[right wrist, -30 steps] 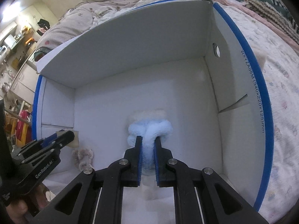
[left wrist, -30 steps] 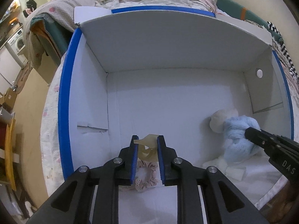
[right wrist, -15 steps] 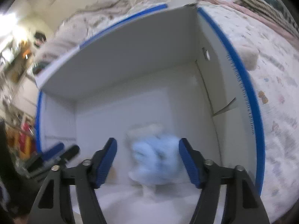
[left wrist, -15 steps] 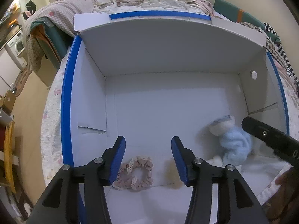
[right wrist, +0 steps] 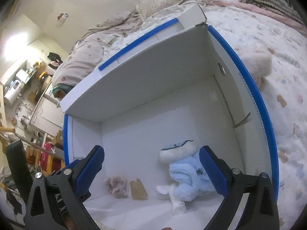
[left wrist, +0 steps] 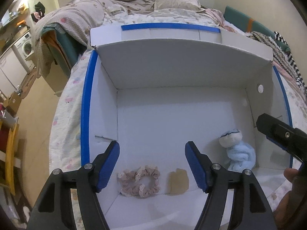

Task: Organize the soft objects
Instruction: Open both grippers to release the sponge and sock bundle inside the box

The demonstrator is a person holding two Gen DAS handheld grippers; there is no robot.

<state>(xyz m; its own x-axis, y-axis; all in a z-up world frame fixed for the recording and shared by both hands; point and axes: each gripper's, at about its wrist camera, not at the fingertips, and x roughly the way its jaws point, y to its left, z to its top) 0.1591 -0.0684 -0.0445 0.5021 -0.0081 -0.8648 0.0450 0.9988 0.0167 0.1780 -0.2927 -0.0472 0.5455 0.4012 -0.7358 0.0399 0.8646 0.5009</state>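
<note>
A white cardboard box with blue edges [left wrist: 85, 103] [right wrist: 255, 95] lies open on a bed. Inside near its front lie a pink lace scrunchie [left wrist: 139, 180] [right wrist: 116, 186], a tan card tag [left wrist: 178, 181] [right wrist: 138, 190] and a light-blue plush toy with a white head [left wrist: 238, 151] [right wrist: 184, 172]. My left gripper [left wrist: 152, 164] is open and empty above the scrunchie and tag. My right gripper [right wrist: 151, 170] is open and empty, its jaws standing either side of the plush. The right gripper's tip also shows in the left wrist view [left wrist: 276, 130].
The box rests on a flower-print bedspread [right wrist: 268, 44]. A pale fluffy soft object [right wrist: 257, 63] lies on the bed right of the box. Rumpled quilts and a pillow [left wrist: 172, 0] lie behind. A washing machine [left wrist: 26, 46] and clutter stand at the left.
Both grippers opened and pulled back up out of the box. The left let go of the tan tag beside the scrunchie; the right let go of the blue plush.
</note>
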